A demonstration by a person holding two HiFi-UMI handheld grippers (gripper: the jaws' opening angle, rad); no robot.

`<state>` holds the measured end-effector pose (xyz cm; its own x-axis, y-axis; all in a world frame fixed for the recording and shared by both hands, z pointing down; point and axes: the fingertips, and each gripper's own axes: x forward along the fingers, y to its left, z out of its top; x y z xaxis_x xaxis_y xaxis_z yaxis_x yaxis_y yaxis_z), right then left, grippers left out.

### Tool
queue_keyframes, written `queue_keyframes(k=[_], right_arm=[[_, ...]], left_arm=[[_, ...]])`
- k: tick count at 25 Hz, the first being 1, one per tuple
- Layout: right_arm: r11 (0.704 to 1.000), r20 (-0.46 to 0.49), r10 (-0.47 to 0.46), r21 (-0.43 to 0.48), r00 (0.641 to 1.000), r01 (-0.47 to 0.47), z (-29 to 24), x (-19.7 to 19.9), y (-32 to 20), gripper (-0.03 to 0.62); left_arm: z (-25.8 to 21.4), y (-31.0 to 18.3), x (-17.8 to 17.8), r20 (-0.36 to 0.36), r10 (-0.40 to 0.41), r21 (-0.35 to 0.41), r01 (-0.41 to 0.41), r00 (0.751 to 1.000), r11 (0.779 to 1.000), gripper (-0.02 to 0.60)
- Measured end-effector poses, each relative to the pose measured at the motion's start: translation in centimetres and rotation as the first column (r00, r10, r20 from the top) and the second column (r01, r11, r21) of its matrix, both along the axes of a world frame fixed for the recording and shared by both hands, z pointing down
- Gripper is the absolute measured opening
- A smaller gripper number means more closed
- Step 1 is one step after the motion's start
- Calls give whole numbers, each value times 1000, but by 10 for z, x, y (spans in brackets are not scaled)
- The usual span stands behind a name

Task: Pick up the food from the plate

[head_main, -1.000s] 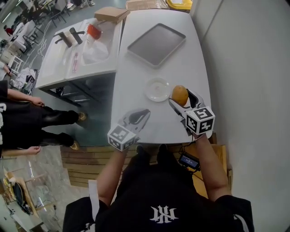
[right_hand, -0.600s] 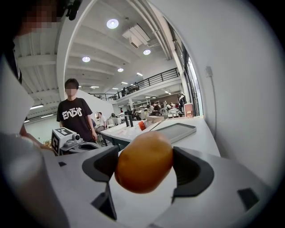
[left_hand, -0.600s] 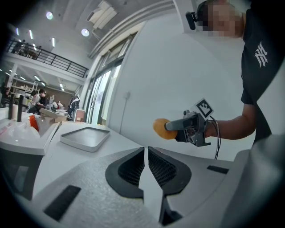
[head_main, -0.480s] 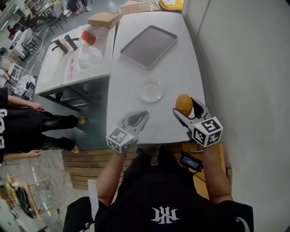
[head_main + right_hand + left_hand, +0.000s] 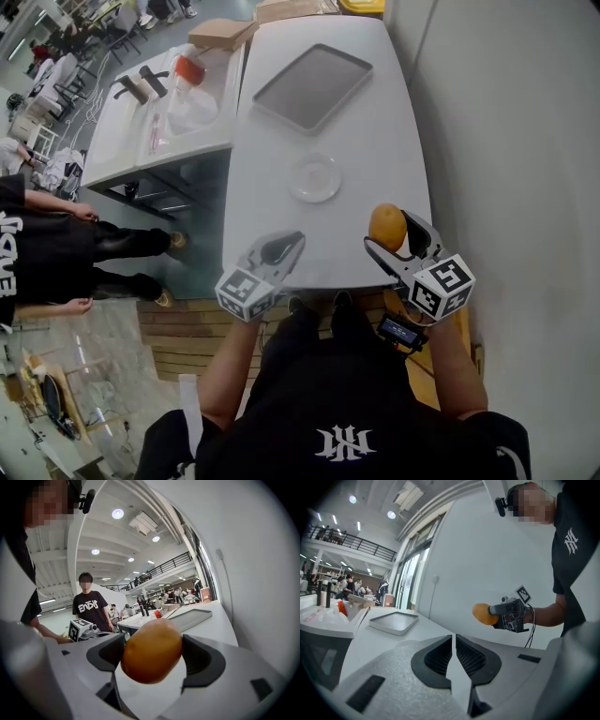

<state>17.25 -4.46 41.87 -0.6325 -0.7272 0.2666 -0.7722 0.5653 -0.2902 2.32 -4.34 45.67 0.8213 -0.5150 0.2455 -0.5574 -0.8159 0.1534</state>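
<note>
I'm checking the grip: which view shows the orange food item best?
The right gripper view: the orange food item fills the centre, clamped between the jaws. The head view shows it small from above; the left gripper view shows it distant, side-on.

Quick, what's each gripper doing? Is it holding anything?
Left gripper: shut, holding nothing.
Right gripper: shut on the orange food, held up off the plate.
</note>
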Motion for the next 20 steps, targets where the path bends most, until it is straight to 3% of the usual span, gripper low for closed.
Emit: queue_keyframes(k=[8, 20], right_arm=[[999, 38, 26, -24, 999, -25, 6, -7, 21, 344], [997, 59, 66, 23, 996, -67, -7, -58, 34, 344]], left_arm=[[5, 15, -12, -24, 23, 1, -23, 999, 1000, 11], [1, 34, -46, -70, 83, 30, -81, 994, 996, 11]])
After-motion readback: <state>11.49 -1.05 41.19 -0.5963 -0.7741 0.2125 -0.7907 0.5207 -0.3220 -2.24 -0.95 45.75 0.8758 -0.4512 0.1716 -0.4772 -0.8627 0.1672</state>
